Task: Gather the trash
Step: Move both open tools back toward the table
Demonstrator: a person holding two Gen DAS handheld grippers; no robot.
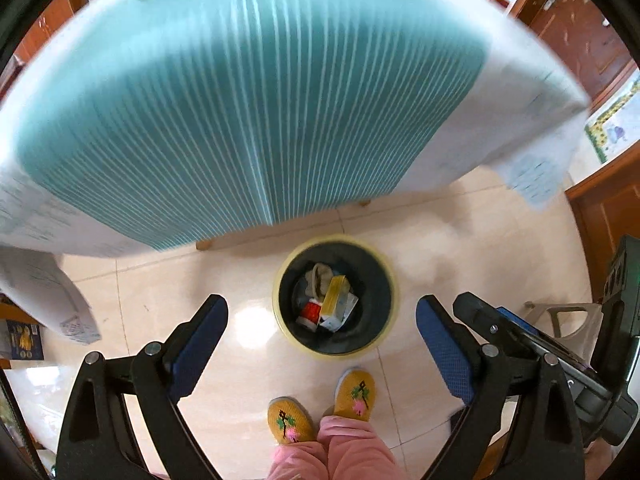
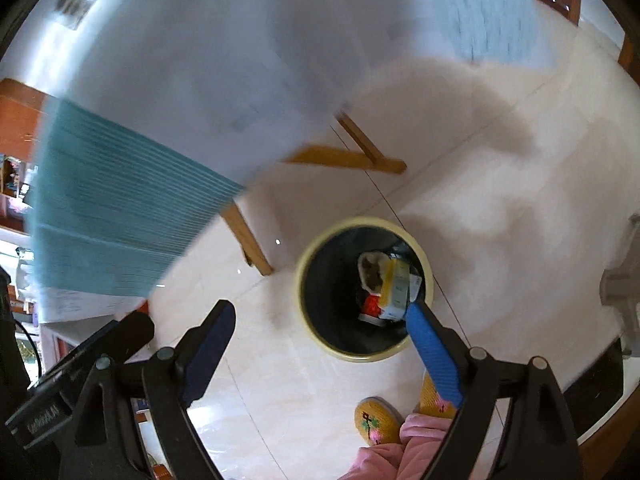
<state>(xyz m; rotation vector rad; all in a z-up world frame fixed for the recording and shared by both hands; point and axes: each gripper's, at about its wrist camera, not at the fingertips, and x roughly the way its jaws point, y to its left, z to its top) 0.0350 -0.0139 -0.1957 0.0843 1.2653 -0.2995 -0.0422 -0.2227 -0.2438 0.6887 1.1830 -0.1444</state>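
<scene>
Both claws are apart and carry nothing. Left gripper (image 1: 322,332) points steeply down at the floor, blue pads (image 1: 200,344) spread wide, nothing between them but tile. Right gripper (image 2: 322,348) is the same: pads wide, empty gap, its right pad (image 2: 434,354) overlapping the near rim of the bin only in line of sight.

Trash bin (image 1: 280,304) is round, with a pale yellow rim and a dark liner, and stands on the cream tiled floor (image 1: 460,248) just off the near edge of the table. Collected trash lies at the bottom of the bin: a yellow-and-white carton (image 1: 335,298), a red-and-white wrapper (image 1: 309,312) to its left, and a crumpled beige piece (image 1: 318,278) on the far side. In the right wrist view the same pile sits right of centre in the bin.

Table (image 1: 248,92) fills the far half of the left wrist view, covered by a teal striped cloth with white printed sheets hanging over the edges; heavily motion-blurred. Wooden legs (image 2: 244,236) show under it in the right wrist view.

Person stands on the near side of the bin: yellow embroidered slippers (image 1: 354,394), pink trousers (image 1: 340,452). Brown wooden cabinets (image 1: 576,28) stand far right.
</scene>
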